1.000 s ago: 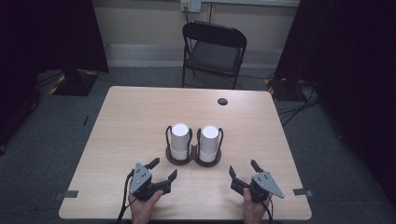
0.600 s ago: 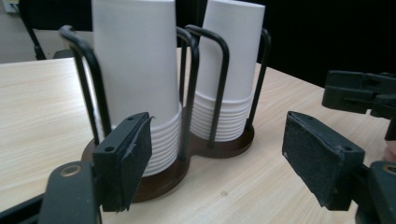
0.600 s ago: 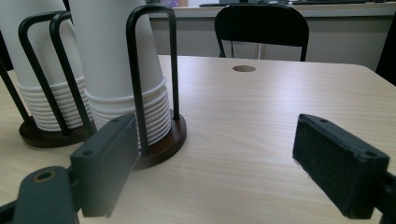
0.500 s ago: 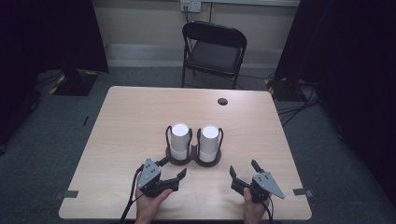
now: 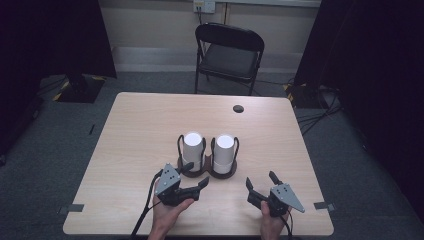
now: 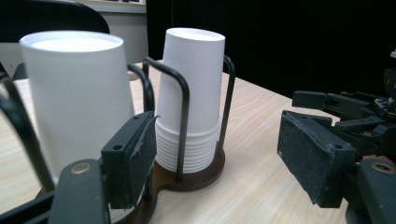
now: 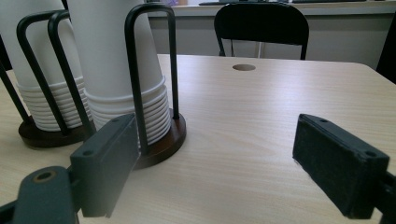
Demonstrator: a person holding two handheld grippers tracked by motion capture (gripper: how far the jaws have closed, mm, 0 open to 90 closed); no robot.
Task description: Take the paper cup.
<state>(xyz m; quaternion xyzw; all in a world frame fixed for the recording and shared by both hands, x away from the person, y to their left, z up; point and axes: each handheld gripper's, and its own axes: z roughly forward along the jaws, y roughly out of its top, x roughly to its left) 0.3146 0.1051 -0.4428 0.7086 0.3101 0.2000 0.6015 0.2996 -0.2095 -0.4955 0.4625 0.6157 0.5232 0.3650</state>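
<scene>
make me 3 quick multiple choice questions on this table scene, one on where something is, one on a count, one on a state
1. Where is the cup holder?
A. middle of the table, ahead of both grippers
B. on the chair
C. on the floor

2. How many stacks of white cups sit in it?
A. one
B. two
C. four

3. How do the left gripper's jaws stand?
A. shut on a cup
B. open, holding nothing
C. shut on the holder's wire

Answers: 1 A, the high view shows it mid-table; 2 B, left stack and right stack; 3 B, the left gripper view shows a wide gap between its jaws.

Black left gripper (image 5: pixel 194 176) and right gripper (image 5: pixel 260 182), grey three-cornered plates, padded fingers (image 7: pixel 340 164).
</scene>
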